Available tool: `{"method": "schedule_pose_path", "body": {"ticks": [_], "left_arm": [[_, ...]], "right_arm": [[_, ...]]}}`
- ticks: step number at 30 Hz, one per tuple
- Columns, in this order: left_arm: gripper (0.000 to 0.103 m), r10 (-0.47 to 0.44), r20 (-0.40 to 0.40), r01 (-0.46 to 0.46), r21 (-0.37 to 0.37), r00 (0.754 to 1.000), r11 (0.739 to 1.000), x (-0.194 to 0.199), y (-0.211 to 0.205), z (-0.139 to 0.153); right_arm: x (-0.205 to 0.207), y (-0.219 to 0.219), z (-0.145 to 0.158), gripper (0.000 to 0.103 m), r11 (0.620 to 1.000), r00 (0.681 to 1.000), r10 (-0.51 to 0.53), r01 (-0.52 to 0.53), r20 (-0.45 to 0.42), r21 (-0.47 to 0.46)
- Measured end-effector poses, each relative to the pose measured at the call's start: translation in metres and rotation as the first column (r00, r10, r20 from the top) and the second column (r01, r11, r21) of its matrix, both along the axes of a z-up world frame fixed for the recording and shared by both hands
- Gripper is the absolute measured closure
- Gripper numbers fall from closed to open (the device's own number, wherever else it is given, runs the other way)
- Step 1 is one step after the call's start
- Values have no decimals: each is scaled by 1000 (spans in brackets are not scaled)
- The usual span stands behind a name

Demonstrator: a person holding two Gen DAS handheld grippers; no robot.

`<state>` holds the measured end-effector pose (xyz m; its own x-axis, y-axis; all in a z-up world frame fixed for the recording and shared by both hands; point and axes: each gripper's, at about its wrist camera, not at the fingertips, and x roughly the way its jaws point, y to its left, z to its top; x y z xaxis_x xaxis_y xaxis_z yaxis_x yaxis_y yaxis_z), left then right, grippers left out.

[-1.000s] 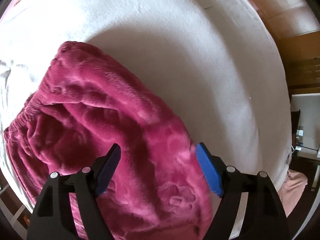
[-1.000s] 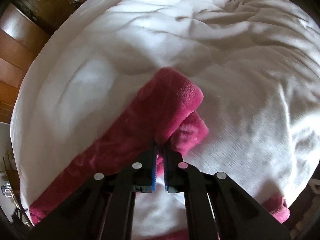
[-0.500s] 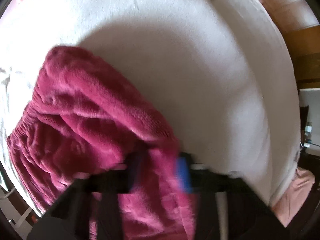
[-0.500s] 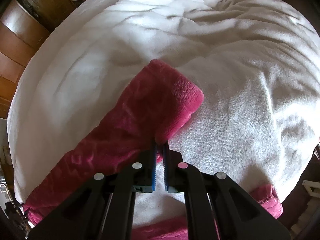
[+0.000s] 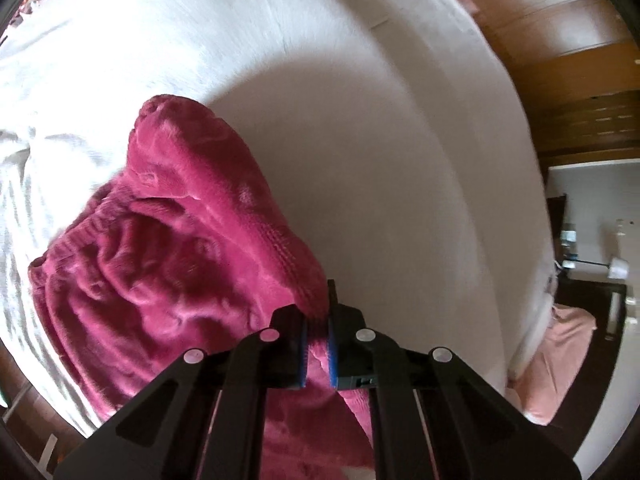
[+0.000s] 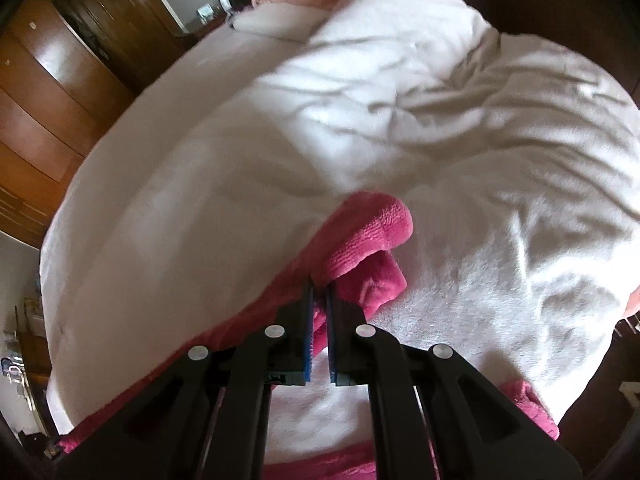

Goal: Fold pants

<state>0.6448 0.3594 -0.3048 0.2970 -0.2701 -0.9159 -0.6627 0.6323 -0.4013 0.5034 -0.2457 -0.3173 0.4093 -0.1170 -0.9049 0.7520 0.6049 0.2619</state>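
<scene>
My left tool (image 5: 317,322), spread wide a second ago, has now clamped onto a fold of the magenta pants (image 5: 168,256) lying on the white bed (image 5: 380,140). My right tool (image 6: 319,300) stays pinched on the leg cuff.

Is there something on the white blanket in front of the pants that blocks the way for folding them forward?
Nothing visible blocks it. Both the left gripper and the right gripper are shut on the magenta fleece pants, and the white blanket ahead shows only wrinkles.
</scene>
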Motion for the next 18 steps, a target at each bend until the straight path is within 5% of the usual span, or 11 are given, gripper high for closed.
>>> {"method": "schedule_pose_path", "body": {"ticks": [8,18], "left_arm": [[97,-28,58,31,-48,998,998,-87,11,23],[97,-132,25,133,-18,991,991,-197,32,16]], "right_arm": [[-59,8,33,98,999,998,-40,40,40,-18],[-176,38,10,98,992,991,-121,122,-49,16]]}}
